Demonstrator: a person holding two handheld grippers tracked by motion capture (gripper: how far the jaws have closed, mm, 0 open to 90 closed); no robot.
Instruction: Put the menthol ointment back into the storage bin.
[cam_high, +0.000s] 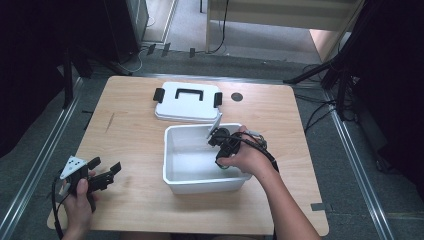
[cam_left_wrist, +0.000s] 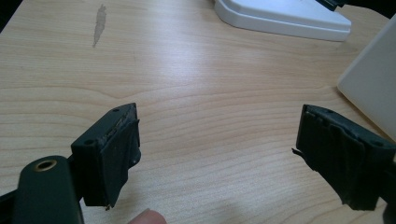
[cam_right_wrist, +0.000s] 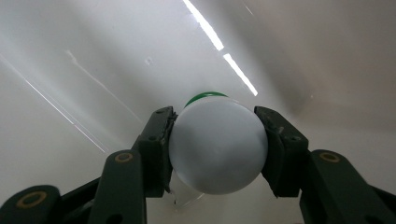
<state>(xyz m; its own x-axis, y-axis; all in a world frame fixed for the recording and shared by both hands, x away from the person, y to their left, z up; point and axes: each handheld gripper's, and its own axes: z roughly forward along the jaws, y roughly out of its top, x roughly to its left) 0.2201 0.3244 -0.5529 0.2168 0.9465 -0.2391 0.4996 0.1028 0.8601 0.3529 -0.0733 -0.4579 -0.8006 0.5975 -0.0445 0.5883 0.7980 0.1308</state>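
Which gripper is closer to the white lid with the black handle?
Right. The right gripper is down inside the white box just in front of the lid, holding a white bulb. The left gripper hovers near the table's front-left corner.

Wooden table (cam_high: 135, 135): broad bare stretch on left half, from far edge to near edge, open to passage. Left gripper (cam_high: 104, 171) over this stretch, jaws wide apart, bare wood between and ahead of them.

White bin (cam_high: 176, 176): open-topped, centre-right; walls block sideways approach, entry from above only. Interior occupied at right by right gripper (cam_high: 223, 162) and white ball with green band (cam_right_wrist: 217, 144) clamped between its jaws; left part of interior free.

White lid (cam_high: 187, 101): flat, just behind bin, narrow gap between.

Right table strip beside bin: bare, narrow.
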